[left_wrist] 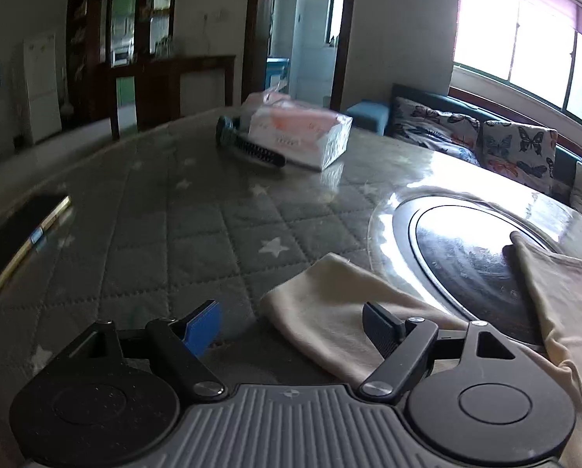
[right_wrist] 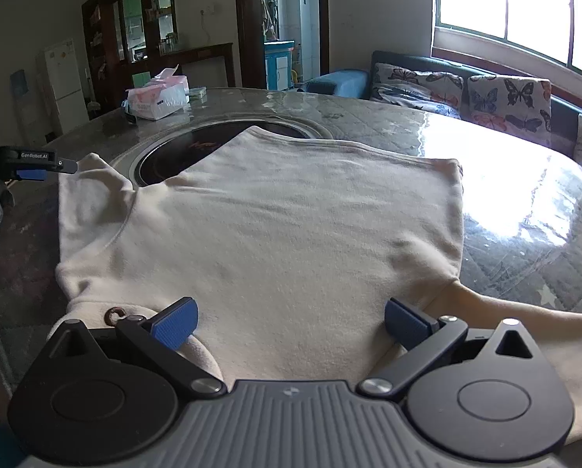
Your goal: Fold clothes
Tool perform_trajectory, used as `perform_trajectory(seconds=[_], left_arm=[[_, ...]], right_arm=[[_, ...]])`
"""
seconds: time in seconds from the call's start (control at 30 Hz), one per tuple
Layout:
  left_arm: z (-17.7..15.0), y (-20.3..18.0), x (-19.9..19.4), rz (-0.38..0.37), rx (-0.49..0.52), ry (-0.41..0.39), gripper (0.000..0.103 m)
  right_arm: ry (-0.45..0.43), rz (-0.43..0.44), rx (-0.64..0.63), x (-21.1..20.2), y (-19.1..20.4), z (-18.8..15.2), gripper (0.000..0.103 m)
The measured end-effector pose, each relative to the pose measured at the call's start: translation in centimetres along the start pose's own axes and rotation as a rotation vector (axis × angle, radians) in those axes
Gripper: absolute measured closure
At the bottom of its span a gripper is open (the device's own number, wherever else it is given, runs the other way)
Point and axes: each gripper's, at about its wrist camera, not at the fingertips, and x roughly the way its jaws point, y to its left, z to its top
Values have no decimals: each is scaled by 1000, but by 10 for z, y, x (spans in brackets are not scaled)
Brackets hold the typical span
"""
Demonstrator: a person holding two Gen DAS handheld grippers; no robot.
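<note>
A cream sweatshirt (right_wrist: 275,230) lies spread flat on the table, its far edge over the round dark inset (right_wrist: 197,144). My right gripper (right_wrist: 289,323) is open and empty, low over the garment's near edge. One sleeve (left_wrist: 330,312) lies in the left wrist view, with the body (left_wrist: 564,304) at the right. My left gripper (left_wrist: 295,327) is open and empty, its jaws on either side of the sleeve's end. The left gripper also shows in the right wrist view (right_wrist: 62,165) at the sleeve's far left tip.
A tissue pack (left_wrist: 302,132) and a dark brush (left_wrist: 252,148) lie at the table's far side. A dark phone (left_wrist: 14,245) lies at the left. The round dark inset (left_wrist: 474,261) is in the quilted table cover (left_wrist: 197,226). A sofa with butterfly cushions (right_wrist: 505,93) stands beyond.
</note>
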Motion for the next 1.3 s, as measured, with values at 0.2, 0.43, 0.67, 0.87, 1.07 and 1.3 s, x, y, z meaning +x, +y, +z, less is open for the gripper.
perform_trajectory(seconds=[0.2,0.43,0.67,0.87,1.07,1.3], left_arm=[[-2,1,3,-4,-6,3,38],[-1,3,2,-51,-23,1,72],[4,5,-12,-121,-61,-13,95],[19,-17,-50,-229,-19,-92,96],[35,-55,-95,-363,48,-175,97],[40,-109,-135,-523,119,-212,97]], right_arm=[[-16,-11,-13,2,3,-3,0],[-22,-15,-17,2,3,-4,0],[-24,-12,-18,2,3,-4,0],[-22,-8,-16,1,1,-3,0],[-41,-2,11,-8,-2,1,0],[-117,-15,49,-30,-13,8,0]])
